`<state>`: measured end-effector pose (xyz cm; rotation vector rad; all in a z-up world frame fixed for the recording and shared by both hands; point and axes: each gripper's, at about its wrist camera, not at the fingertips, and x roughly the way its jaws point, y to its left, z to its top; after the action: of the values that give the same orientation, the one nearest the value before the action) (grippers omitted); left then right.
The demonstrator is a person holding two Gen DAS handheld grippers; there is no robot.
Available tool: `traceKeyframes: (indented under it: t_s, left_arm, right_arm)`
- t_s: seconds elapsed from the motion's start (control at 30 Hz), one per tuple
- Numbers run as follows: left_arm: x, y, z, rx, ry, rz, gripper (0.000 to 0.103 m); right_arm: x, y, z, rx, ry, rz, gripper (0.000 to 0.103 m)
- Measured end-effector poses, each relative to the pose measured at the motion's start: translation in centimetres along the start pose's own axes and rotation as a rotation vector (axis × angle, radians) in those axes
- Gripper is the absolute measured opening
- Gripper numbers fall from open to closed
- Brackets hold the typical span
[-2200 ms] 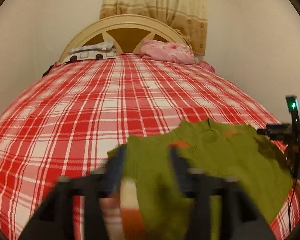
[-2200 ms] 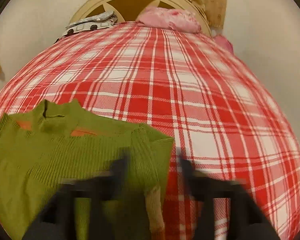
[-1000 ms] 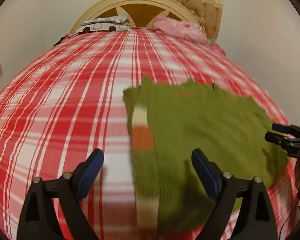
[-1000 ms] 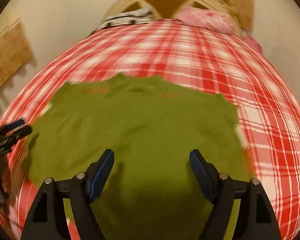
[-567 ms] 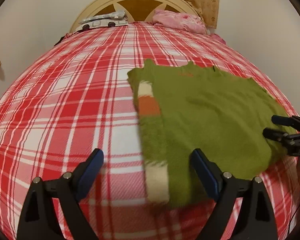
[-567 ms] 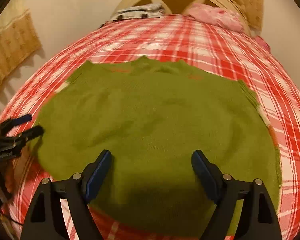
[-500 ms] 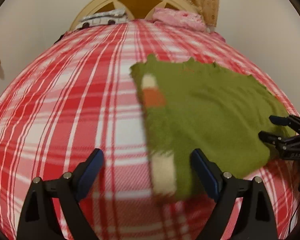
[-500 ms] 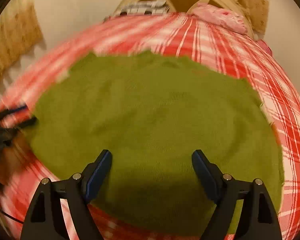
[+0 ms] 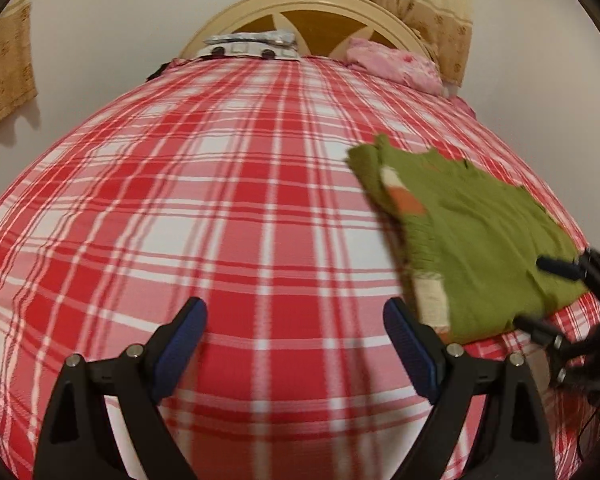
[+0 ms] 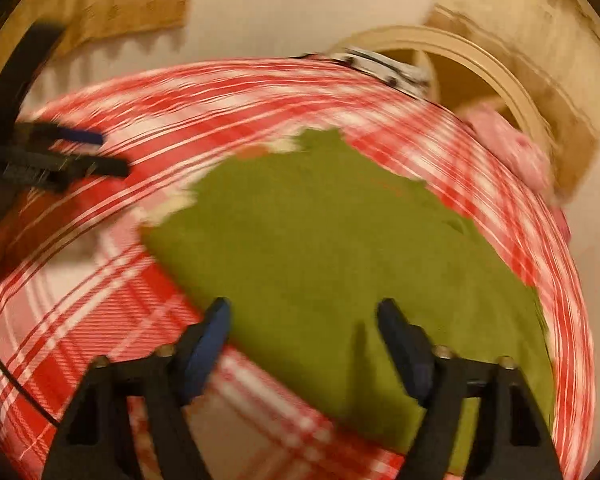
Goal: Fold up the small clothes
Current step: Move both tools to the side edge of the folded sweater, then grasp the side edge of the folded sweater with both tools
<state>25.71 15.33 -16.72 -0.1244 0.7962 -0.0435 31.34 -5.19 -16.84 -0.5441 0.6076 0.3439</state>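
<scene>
Two grippers empty: left gripper (image 9: pixel 296 344) wide apart over bare bedspread (image 9: pixel 220 208), right gripper (image 10: pixel 304 340) closing (nothing pinched) above green sweater (image 10: pixel 324 240) near the bed's right edge; risk: snagging one layer, undoing fold.

bedspread (image 9: pixel 220 208): red and white plaid
sweater (image 9: pixel 484 240): olive green, orange and cream bands on the sleeve
pillow (image 9: pixel 392 64): pink
curtain (image 9: pixel 420 0): beige, patterned
finger pads (image 9: pixel 180 344): blue

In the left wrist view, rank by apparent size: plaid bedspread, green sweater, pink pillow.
1. plaid bedspread, largest by far
2. green sweater
3. pink pillow, smallest, though it lies farthest from the camera
</scene>
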Motion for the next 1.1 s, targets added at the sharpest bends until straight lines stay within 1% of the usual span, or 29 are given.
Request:
traceKeyframes:
  t_s: [0.13,0.23,0.3,0.37,0.4,0.43,0.5,0.53,0.57,0.6,0.7,0.9,1.0,1.1]
  left_arm:
    - [0.2,1.4,0.0,-0.021,0.003,-0.002,0.092]
    - [0.5,1.6,0.2,-0.02,-0.004,-0.009,0.092]
    - [1.0,1.4,0.5,-0.01,0.002,-0.003,0.092]
    - [1.4,1.2,0.8,-0.002,0.01,-0.004,0.092]
    - [1.6,1.0,1.0,0.009,0.012,0.008,0.092]
    - [1.8,0.9,1.3,0.018,0.012,0.014,0.092]
    - [2.3,0.6,1.8,0.035,0.016,0.007,0.092]
    - [2.7,0.5,2.2,0.042,0.02,0.012,0.092]
    - [2.8,0.6,2.4,0.047,0.021,0.014,0.092]
    - [3.1,0.5,2.6,0.057,0.022,0.012,0.092]
    - [4.0,0.0,3.1,0.087,0.028,0.019,0.092]
    - [6.2,-1.3,4.4,0.104,0.058,-0.015,0.092]
    - [7.2,-2.3,5.4,0.132,0.053,0.0,0.092]
    - [8.0,-3.1,6.4,0.155,0.05,0.026,0.092]
  right_arm:
    - [0.4,3.1,0.5,-0.067,0.001,0.038,0.068]
    - [1.1,4.8,0.8,-0.113,0.004,0.055,0.068]
    - [1.8,6.2,1.1,-0.157,0.007,0.011,0.068]
    - [2.2,6.9,1.7,-0.169,-0.007,-0.026,0.068]
    - [2.6,7.1,2.0,-0.166,-0.008,-0.048,0.068]
    - [2.9,7.2,2.3,-0.165,-0.009,-0.063,0.066]
    - [3.5,7.3,3.0,-0.147,-0.016,-0.058,0.048]
    - [3.7,7.3,3.2,-0.145,-0.015,-0.052,0.044]
    - [3.9,7.5,3.3,-0.147,-0.014,-0.048,0.037]
    - [4.0,7.6,3.3,-0.148,-0.015,-0.04,0.032]
    - [3.7,7.2,3.0,-0.126,-0.029,-0.024,0.029]
    - [4.5,5.9,2.9,-0.047,-0.015,-0.018,0.028]
    - [4.5,6.1,2.8,-0.05,-0.018,-0.021,0.028]
    - [4.6,5.8,2.7,-0.031,-0.018,-0.004,0.028]
